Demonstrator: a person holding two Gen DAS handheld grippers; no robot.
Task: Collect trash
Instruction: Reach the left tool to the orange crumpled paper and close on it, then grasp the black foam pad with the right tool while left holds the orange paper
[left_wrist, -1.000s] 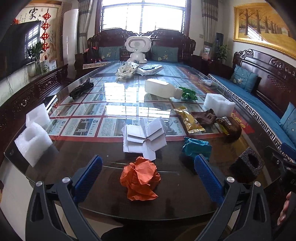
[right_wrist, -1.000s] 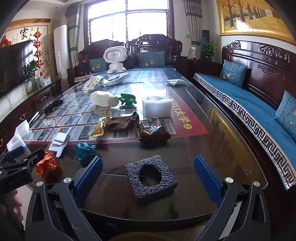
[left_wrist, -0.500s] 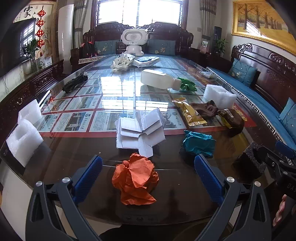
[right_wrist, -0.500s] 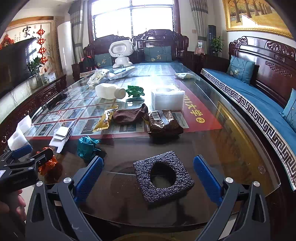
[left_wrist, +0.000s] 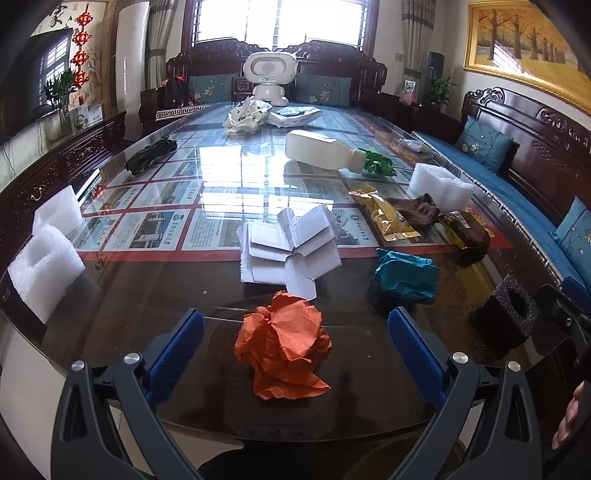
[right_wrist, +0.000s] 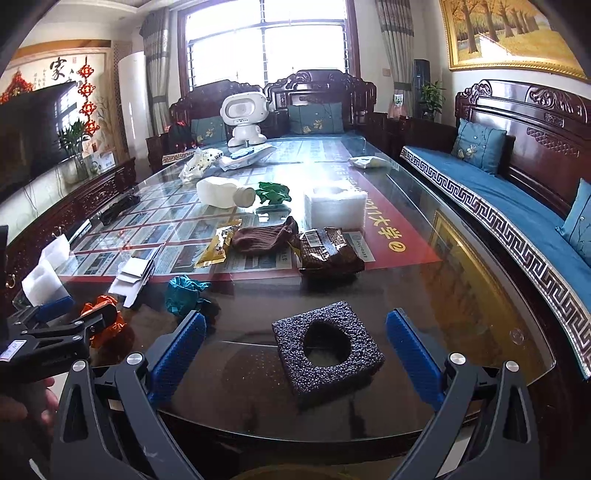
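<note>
A crumpled orange paper ball (left_wrist: 284, 349) lies near the front edge of the glass table, between the blue pads of my open left gripper (left_wrist: 295, 350), untouched by either pad. In the right wrist view a black foam block with a hole (right_wrist: 327, 349) sits between the pads of my open right gripper (right_wrist: 295, 350), also apart from both. A crumpled teal paper (left_wrist: 406, 275) and folded white cardboard (left_wrist: 291, 249) lie just beyond the orange ball. The left gripper (right_wrist: 74, 317) shows at the left edge of the right wrist view, around the orange ball (right_wrist: 107, 321).
Farther out lie a yellow wrapper (left_wrist: 388, 218), a brown cloth (right_wrist: 264, 236), a brown snack packet (right_wrist: 328, 251), a white bottle on its side (left_wrist: 321, 151), green scrap (right_wrist: 273, 192) and white foam pieces (left_wrist: 44, 266) (right_wrist: 334, 208). A white toy robot (left_wrist: 269, 77) stands at the far end. Benches flank the table.
Both grippers have edged forward over the table edge, so the orange ball and the black foam block sit deeper between their pads. Both stay open.
</note>
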